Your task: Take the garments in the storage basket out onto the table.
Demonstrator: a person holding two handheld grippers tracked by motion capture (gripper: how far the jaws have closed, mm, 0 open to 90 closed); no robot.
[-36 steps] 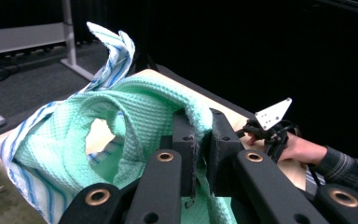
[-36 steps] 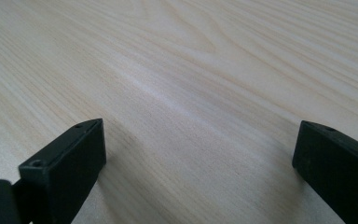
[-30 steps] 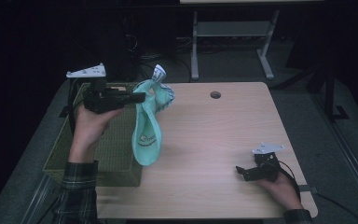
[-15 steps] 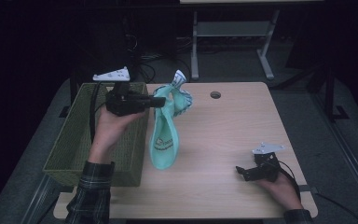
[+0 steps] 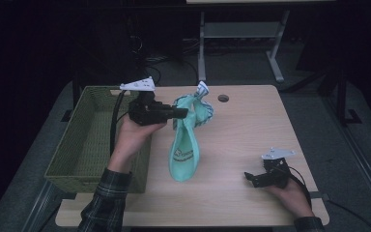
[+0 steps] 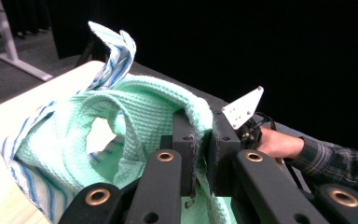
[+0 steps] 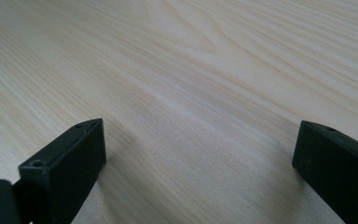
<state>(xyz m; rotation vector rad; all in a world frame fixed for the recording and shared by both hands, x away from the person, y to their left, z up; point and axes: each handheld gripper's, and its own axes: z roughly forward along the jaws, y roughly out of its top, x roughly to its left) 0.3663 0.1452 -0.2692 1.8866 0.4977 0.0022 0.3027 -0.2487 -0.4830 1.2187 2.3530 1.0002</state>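
**Green cloth lifted clear of basket, hanging over table**

Left gripper (image 5: 181, 113) sits centre-left of the high view, jaws clamped tight on a bunched top fold of the green cloth (image 5: 186, 152). Held high so the rest hangs free w/ its lower end at or just above the table (image 5: 251, 130), prob. to let it unfurl before laying flat. In the left gripper view the pads pinch the waffle weave (image 6: 168, 100); a blue-striped corner (image 6: 116, 46) sticks up at upper left. Wicker basket (image 5: 89, 137) stands at the left, just beside the cloth.

Right gripper (image 5: 251, 178), lower right of the high view, rests on the wood, jaws wide apart w/ nothing between them, bare tabletop (image 7: 191, 84) ahead. Looks parked, ready to catch the dangling end.
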